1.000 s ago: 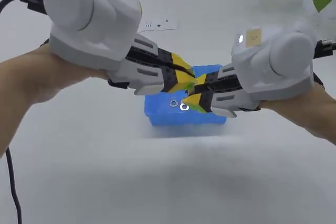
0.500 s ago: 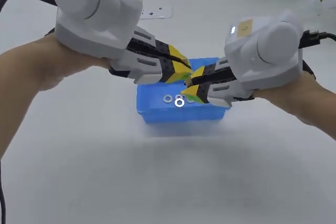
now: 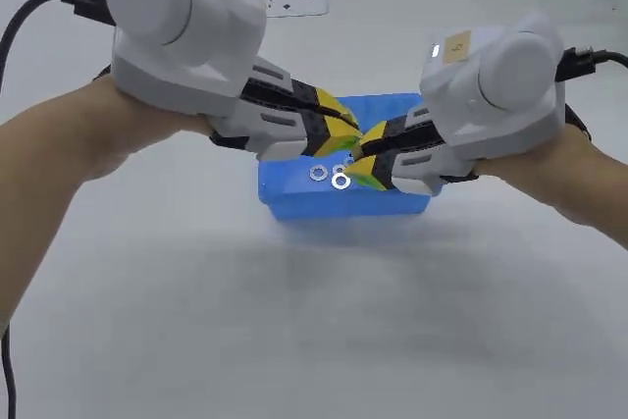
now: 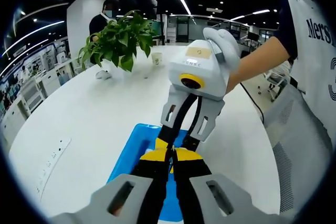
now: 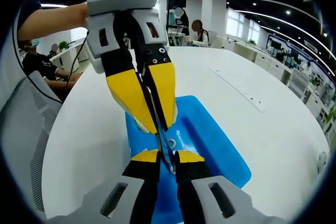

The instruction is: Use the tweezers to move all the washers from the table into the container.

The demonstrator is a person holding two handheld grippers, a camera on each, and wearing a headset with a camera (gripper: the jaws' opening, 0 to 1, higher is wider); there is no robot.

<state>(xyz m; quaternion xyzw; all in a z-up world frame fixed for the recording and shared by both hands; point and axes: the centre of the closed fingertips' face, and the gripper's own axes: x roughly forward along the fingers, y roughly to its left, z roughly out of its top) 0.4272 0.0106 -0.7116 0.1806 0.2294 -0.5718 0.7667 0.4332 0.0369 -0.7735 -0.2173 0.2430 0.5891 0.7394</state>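
Observation:
A blue container [image 3: 294, 198] sits on the white table, with two washers [image 3: 340, 181] lying inside it. My left gripper [image 3: 348, 132] and my right gripper [image 3: 359, 170] meet tip to tip just above it. In the right gripper view, thin metal tweezers [image 5: 161, 139] run from the left gripper's shut yellow jaws down into my right gripper [image 5: 167, 157], which is shut on their other end. A washer [image 5: 172, 142] lies on the container floor [image 5: 210, 145] beneath. In the left gripper view, my left gripper [image 4: 170, 156] touches the right gripper's tips over the container [image 4: 131, 148].
A flat white strip [image 3: 294, 4] lies on the table beyond the container. A potted plant [image 4: 118, 40] stands at the far end of the table. People sit at desks in the background.
The head camera has shifted, so the container sits higher in the picture. Both grippers remain tip to tip over it, and the washers inside have not moved.

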